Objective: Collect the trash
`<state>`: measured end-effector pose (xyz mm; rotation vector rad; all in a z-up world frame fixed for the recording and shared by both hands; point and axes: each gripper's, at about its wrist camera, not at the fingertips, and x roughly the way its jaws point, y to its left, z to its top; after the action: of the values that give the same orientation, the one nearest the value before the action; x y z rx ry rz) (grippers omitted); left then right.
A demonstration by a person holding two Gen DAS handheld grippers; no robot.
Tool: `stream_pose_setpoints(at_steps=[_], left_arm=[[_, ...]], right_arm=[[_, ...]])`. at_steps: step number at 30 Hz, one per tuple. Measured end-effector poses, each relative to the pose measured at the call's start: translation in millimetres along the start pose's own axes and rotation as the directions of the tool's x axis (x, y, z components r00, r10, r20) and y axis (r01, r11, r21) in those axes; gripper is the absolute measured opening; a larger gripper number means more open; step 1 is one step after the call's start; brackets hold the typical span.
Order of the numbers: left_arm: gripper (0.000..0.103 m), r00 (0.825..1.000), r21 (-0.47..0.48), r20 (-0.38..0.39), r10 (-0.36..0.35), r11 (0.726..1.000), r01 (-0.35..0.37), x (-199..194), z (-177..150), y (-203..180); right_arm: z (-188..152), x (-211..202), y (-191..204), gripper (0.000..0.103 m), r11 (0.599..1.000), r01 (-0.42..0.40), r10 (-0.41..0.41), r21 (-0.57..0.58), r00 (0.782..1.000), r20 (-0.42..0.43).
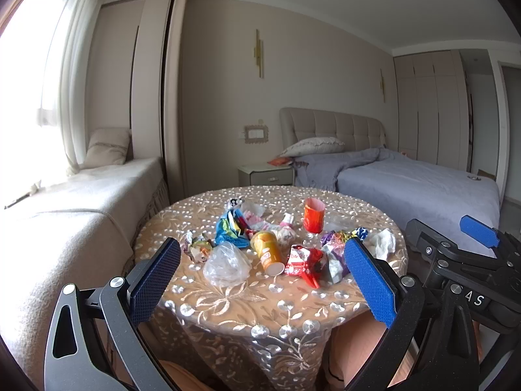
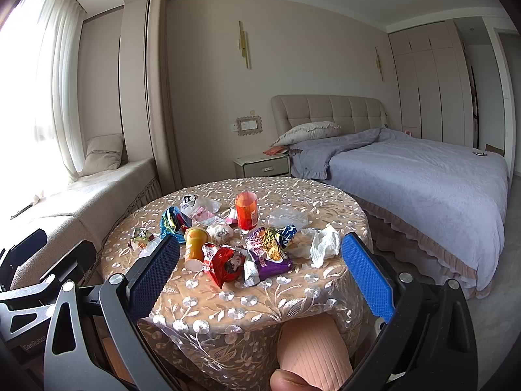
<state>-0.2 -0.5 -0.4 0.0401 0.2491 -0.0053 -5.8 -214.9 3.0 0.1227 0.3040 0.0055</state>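
Both the left gripper (image 1: pixel 260 280) and the right gripper (image 2: pixel 260 277) were held apart; the near red wrapper (image 2: pixel 223 265) was best pinched first.

My left hand-held gripper (image 1: pixel 260 277) hides the counter's (image 1: pixel 228 299) near edges. In the right view its finger covers most of the clear bag (image 2: pixel 150 247). Wrapper (image 2: pixel 224 262) print is too small to read. The window (image 1: pixel 29 65) is blown out.
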Motion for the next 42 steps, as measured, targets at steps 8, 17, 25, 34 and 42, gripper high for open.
stream_pose_setpoints(at_steps=[8,17,25,34,42], left_arm=[[0.098,1.000,-0.003,-0.001,0.000,1.000,0.000,-1,-3,0],[0.098,1.000,-0.004,-0.007,-0.012,1.000,0.012,1,-3,0],[0.098,1.000,-0.007,-0.022,-0.018,1.000,0.018,5,-4,2],[0.098,0.999,-0.114,-0.005,-0.039,0.993,0.038,23,-12,27],[0.098,0.990,-0.201,-0.133,0.035,0.978,-0.061,78,-36,60]], right_arm=[[0,0,-1,0.100,1.000,0.001,-0.001,0.000,1.000,0.000],[-1,0,0,0.100,1.000,0.005,-0.005,0.001,1.000,0.002],[-4,7,-1,0.100,1.000,-0.009,0.009,0.000,1.000,-0.014],[-17,31,18,0.100,0.996,-0.020,0.019,-0.088,1.000,-0.008],[-33,85,31,0.100,0.992,-0.081,0.069,-0.099,0.991,-0.115]])
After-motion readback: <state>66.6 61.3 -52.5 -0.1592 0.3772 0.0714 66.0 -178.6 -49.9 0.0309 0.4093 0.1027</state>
